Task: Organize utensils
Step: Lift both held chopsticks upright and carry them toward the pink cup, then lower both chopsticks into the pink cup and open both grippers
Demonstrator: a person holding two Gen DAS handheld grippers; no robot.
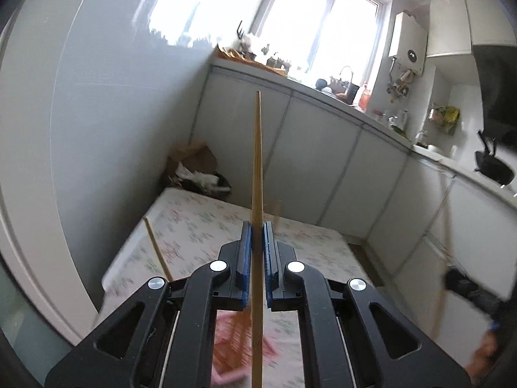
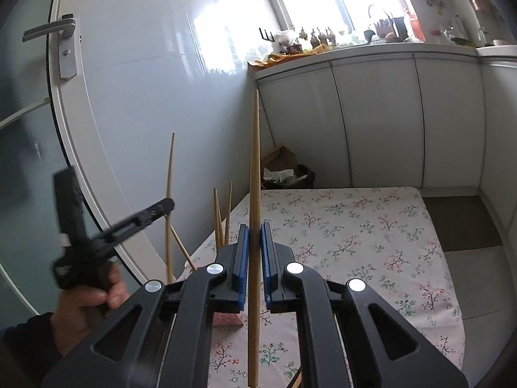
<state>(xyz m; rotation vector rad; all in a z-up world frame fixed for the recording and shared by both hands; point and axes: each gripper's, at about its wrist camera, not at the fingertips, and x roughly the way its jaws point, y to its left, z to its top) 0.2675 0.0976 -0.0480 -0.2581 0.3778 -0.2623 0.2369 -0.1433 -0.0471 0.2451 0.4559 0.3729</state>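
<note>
My left gripper (image 1: 257,226) is shut on a wooden chopstick (image 1: 257,168) that points up and away, above the floral-cloth table (image 1: 194,226). A blurred pink holder (image 1: 232,349) shows below it, and another chopstick (image 1: 156,247) slants at the left. My right gripper (image 2: 255,228) is shut on a second wooden chopstick (image 2: 254,177), also upright over the table (image 2: 355,226). In the right wrist view the left gripper (image 2: 110,229) appears at the left, blurred, with its chopstick (image 2: 169,194). Several chopsticks (image 2: 223,216) stand in the pink holder (image 2: 227,320), mostly hidden by my fingers.
White kitchen cabinets (image 2: 371,113) with a cluttered counter run behind the table. A bin with a paper bag (image 2: 284,171) stands in the corner. A glass door with a handle (image 2: 64,38) is at the left. A black wok (image 1: 494,168) sits on the counter at the right.
</note>
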